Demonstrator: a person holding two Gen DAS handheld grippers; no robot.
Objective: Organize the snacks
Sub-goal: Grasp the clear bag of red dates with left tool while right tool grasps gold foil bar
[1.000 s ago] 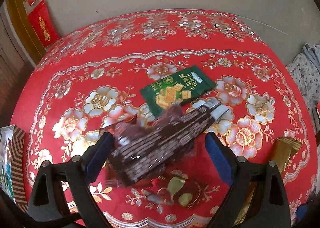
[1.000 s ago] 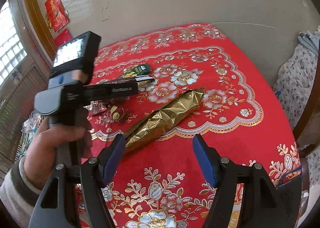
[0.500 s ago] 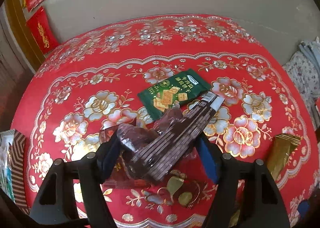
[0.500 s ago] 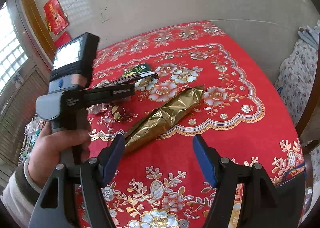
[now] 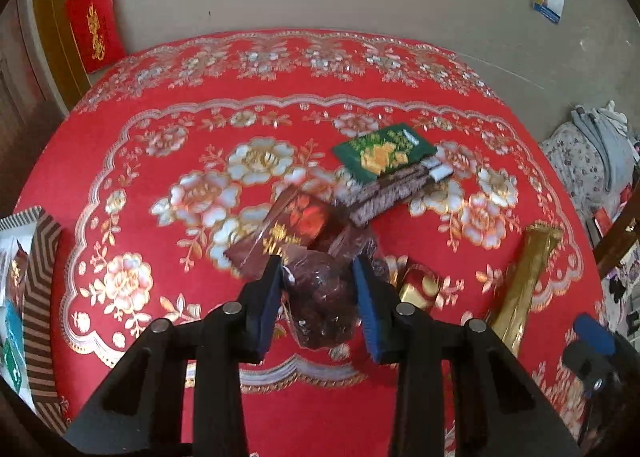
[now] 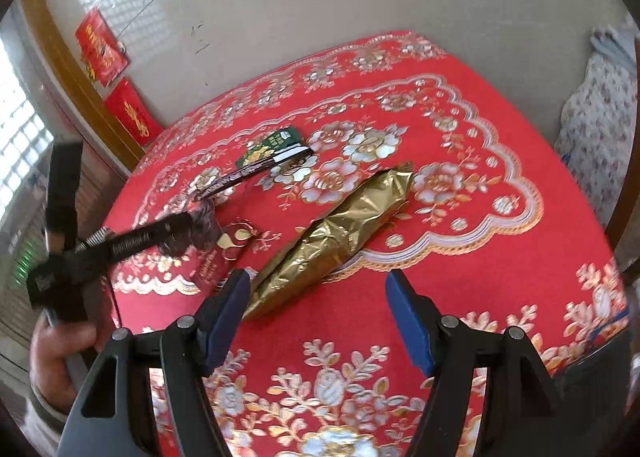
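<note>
My left hand-held gripper (image 5: 318, 289) has just closed, clamped now on the clear bag of dark snacks (image 5: 324, 297) that lay between wide jaws earlier, near the table's (image 5: 280, 77) front edge. Right hand-held gripper (image 6: 318, 317) stands apart over the gold packet (image 6: 332, 237); beige wall beyond

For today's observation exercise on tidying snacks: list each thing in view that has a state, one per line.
Left tongs: just closed, shut on the clear bag of dark snacks.
Right tongs: open, holding nothing.
Gold foil pack: sealed, lying flat, apart from both tongs.
Green packet: lying flat.
Dark striped pack: overlapping the green packet's edge.
</note>
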